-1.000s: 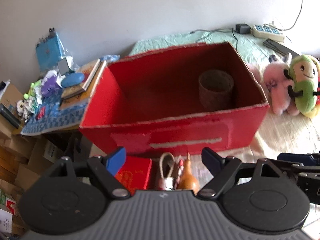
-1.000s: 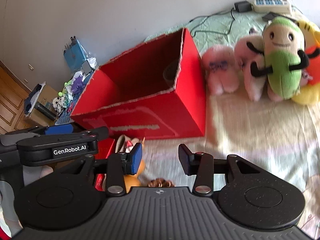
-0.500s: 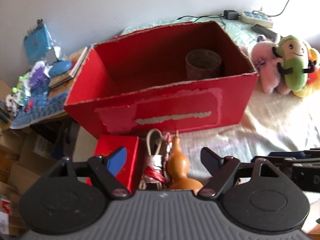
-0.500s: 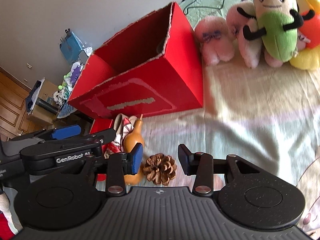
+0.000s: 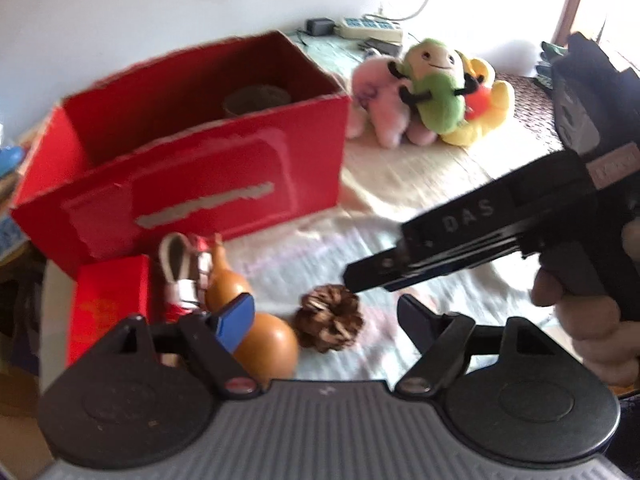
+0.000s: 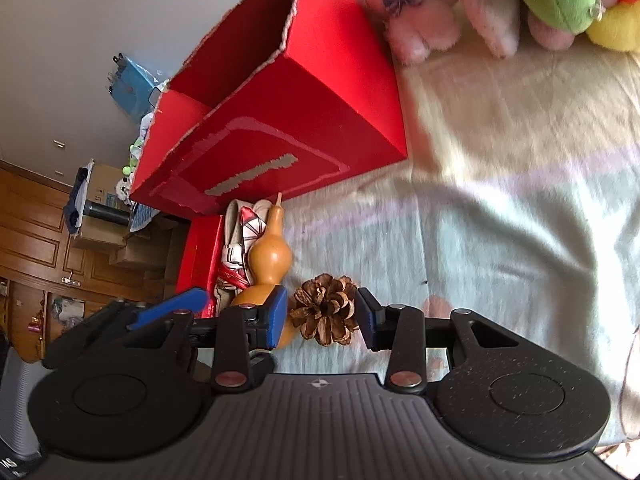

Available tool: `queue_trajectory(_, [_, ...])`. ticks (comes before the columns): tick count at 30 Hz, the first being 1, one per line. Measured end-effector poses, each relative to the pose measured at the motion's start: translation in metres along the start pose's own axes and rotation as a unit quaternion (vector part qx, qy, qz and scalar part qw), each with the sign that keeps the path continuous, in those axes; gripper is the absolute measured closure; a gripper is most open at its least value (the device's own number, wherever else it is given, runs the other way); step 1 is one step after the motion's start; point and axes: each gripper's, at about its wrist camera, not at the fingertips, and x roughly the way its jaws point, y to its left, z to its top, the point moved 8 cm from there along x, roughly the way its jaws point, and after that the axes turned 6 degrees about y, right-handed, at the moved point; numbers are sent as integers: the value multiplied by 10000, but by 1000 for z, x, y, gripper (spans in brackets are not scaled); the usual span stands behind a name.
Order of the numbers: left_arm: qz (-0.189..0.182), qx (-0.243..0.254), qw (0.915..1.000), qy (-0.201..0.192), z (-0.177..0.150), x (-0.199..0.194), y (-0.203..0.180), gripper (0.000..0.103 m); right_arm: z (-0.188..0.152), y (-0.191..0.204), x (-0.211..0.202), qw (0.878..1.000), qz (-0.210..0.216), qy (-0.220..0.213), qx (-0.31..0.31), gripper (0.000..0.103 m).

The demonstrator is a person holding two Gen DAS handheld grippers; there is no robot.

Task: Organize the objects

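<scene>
Left wrist view motion-blurred. Cup [image 5: 256,98] in red box [image 5: 224,184] half hidden by its front wall. Plush toys [image 6: 520,4] cut off at top edge. Gourd [image 6: 268,256] base behind right claw [image 6: 322,316] finger.

box [image 6: 320,92]: matt cardboard; gourd [image 6: 269,257]: glossy, smooth; pinecone [image 6: 325,309]: rough, woody; bedsheet [image 6: 500,220]: cloth

Both grippers: black bodies, ribbed grey base, round pivot discs, silver/red screws. Right gripper [image 6: 323,316] has blue finger pads [image 6: 278,316]; its housing reads "DAS", frame right in left view.
</scene>
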Motion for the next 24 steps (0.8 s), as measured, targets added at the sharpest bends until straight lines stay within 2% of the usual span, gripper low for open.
queue_trajectory(6, [-136, 258, 9995, 75, -1, 16, -9, 29, 2, -10, 7, 9995, 56, 117, 288, 61])
queue_trajectory(10, [-268, 287, 9986, 347, -6, 31, -9, 45, 2, -14, 11, 9987, 156, 197, 452, 61])
queue_trajectory(13, [-282, 290, 9982, 451, -11, 37, -7, 51, 1, -13, 14, 9986, 146, 255, 438, 61])
queue_trajectory(17, [-272, 210, 9985, 427, -12, 38, -2, 56, 0, -13, 21, 9982, 140, 324, 483, 61])
queue_trajectory(21, [-347, 194, 9985, 387, -9, 37, 0, 67, 1, -17, 25, 9977, 127, 308, 584, 61])
queue_trajectory(24, [-321, 269, 9984, 369, -8, 37, -1, 67, 4, -18, 26, 9980, 124, 260, 568, 61])
